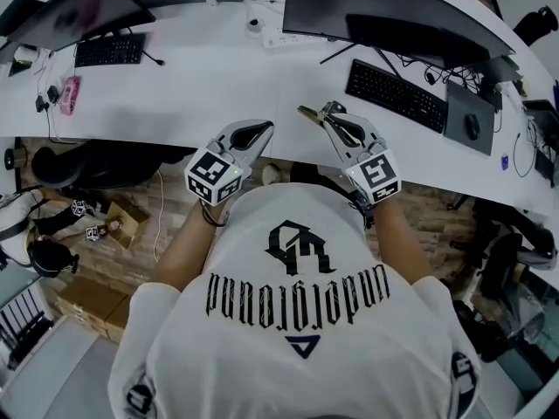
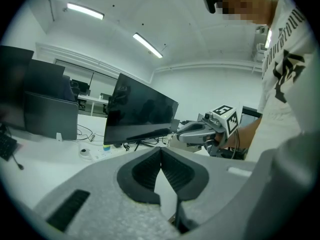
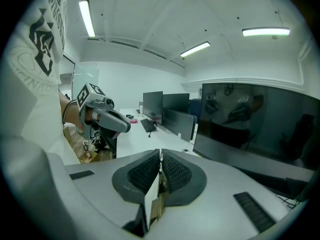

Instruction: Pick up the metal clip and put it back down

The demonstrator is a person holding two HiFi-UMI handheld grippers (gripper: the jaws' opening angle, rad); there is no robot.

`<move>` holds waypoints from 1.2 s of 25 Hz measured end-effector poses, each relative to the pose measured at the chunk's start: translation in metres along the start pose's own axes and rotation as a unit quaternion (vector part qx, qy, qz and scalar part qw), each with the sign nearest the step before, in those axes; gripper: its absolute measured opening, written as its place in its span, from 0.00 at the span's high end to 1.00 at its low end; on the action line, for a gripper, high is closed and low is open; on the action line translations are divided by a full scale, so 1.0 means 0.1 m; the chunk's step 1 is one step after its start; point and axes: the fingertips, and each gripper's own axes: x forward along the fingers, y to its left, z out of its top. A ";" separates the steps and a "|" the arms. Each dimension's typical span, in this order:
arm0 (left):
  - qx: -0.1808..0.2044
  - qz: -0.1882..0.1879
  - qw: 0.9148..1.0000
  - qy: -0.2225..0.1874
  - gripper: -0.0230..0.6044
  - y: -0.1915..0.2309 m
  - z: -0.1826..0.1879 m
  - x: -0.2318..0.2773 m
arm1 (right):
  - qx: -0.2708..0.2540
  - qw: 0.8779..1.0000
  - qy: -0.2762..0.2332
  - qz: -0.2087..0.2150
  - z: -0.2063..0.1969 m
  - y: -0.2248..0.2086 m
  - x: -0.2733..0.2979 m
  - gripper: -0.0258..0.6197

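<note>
My right hand-held gripper [image 1: 328, 112] is clamped on the metal clip [image 1: 307, 112]. In the right gripper view the two ribbed pads [image 3: 145, 173] press flat against a thin strip of metal that runs down between them, with a brassy part showing at the lower end. From the head view the clip pokes out past the jaw tips towards my left, over the front part of the white desk [image 1: 192, 94] just in from its near edge. I cannot tell from there whether it touches the surface. My left hand-held gripper [image 1: 260, 129] holds nothing. In its own view the jaws meet at their tips, and only pale desk shows through the small gap lower down. The two grippers are side by side in front of my chest, near each other but not touching, both pointing away from me across the desk, and each shows up in the other's camera with its marker cube at the back. My white T-shirt [image 1: 297, 321] with dark lettering fills the lower half of the head view. Further out on the desk, to the right of the clip, lies a black keyboard [image 1: 395, 94], and beyond that a dark pad [image 1: 461, 99] with a mouse [image 1: 472, 127] on it. A large dark monitor [image 1: 384, 11] stands behind them. Far off to the left are a second keyboard [image 1: 109, 51] and a small pink object [image 1: 70, 94], both well apart from the clip.
</note>
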 end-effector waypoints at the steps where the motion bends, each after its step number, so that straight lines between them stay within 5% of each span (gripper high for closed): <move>1: -0.003 0.002 1.000 0.002 0.94 0.01 -0.02 0.02 | 0.000 1.000 0.004 0.005 -0.05 -0.01 0.03 0.91; 30: -0.060 0.025 0.996 0.059 0.94 0.32 -0.46 0.74 | 0.050 0.993 0.067 0.081 -0.98 -0.46 0.55 0.91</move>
